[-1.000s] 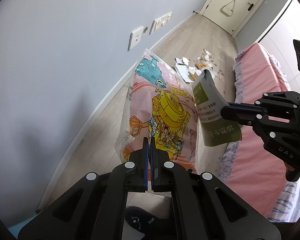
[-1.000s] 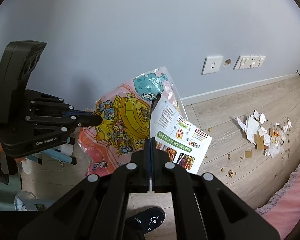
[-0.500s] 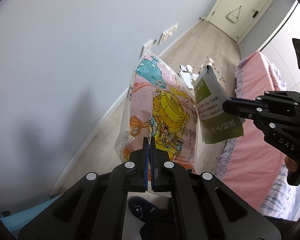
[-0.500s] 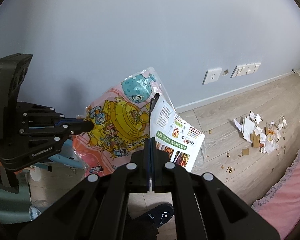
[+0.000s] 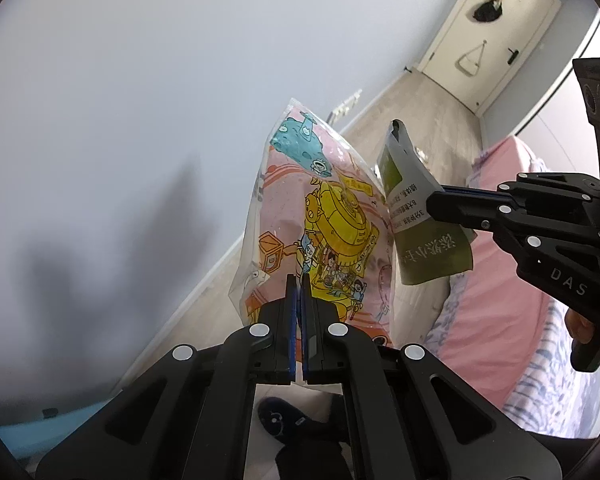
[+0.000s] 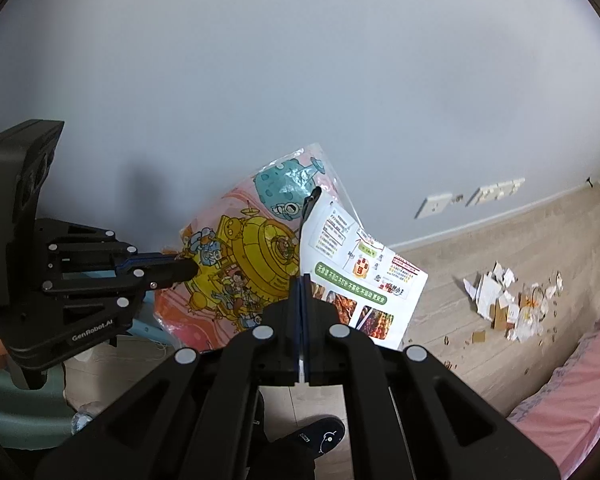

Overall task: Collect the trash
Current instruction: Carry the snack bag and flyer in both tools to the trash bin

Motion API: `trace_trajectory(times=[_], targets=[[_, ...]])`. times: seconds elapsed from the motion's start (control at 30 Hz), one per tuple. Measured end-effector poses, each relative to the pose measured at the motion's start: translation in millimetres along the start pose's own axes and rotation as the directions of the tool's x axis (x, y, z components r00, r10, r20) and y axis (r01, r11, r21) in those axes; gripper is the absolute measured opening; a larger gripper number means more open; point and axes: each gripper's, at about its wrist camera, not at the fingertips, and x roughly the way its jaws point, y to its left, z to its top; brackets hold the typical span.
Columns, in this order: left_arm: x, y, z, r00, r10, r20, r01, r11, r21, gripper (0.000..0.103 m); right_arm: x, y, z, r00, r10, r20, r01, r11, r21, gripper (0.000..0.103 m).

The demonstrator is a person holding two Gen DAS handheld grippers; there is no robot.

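Left gripper (image 5: 299,280) clenched on cartoon bag (image 5: 320,224); right gripper (image 6: 302,280) clenched on snack packet (image 6: 360,276). Far right, scraps (image 6: 508,304) litter wooden floor (image 6: 480,248) between grey wall (image 6: 300,80) and pink bed (image 5: 512,240).

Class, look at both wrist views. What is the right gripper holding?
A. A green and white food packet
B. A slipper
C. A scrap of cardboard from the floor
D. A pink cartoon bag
A: the right gripper is shut on the edge of the food packet, while the cartoon bag is in the left gripper.
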Motion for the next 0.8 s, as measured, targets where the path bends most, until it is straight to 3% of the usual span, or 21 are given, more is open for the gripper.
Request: trace_trajectory(times=[0.27, 0.6, 0.8], targets=[[-40.0, 18.5, -7.0, 0.999, 0.016, 0.032, -0.015, 1.0, -0.017, 0.0, -16.5, 19.4, 20.3, 1.0, -0.011, 0.011, 0.011, 0.999, -0.049, 0.003], [-49.1, 26.7, -10.3, 0.998, 0.032, 0.058, -0.03, 0.999, -0.039, 0.0, -21.1, 41.4, 33.1, 1.0, -0.008, -0.001, 0.008, 0.996, -0.092, 0.003], [-58.3, 29.7, -16.6, 0.995, 0.059, 0.077, -0.051, 0.994, -0.099, 0.0, -19.3, 61.7, 34.7, 0.999, 0.032, -0.03, -0.036, 0.988, -0.149, 0.003]])
